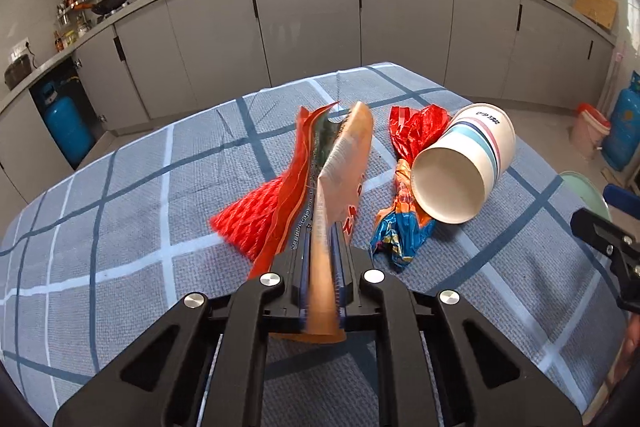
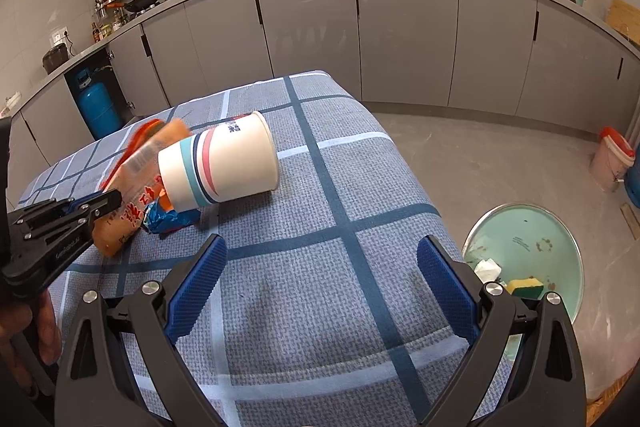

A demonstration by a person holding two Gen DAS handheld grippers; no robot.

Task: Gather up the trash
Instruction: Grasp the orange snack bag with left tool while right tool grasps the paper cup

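Observation:
My left gripper is shut on an orange snack bag, which stands edge-on between the blue pads. The right wrist view shows the same gripper clamping that bag at the far left. Beside it on the table lie a red mesh net, a crumpled red wrapper, a blue-and-orange wrapper and a striped paper cup on its side. My right gripper is open over bare cloth, nearer than the cup, with nothing between its fingers.
The table wears a grey-blue checked cloth. On the floor off its right edge stands a pale green bin holding a yellow-green sponge and a tissue. Grey cabinets run behind, with blue gas cylinders and a lidded bucket.

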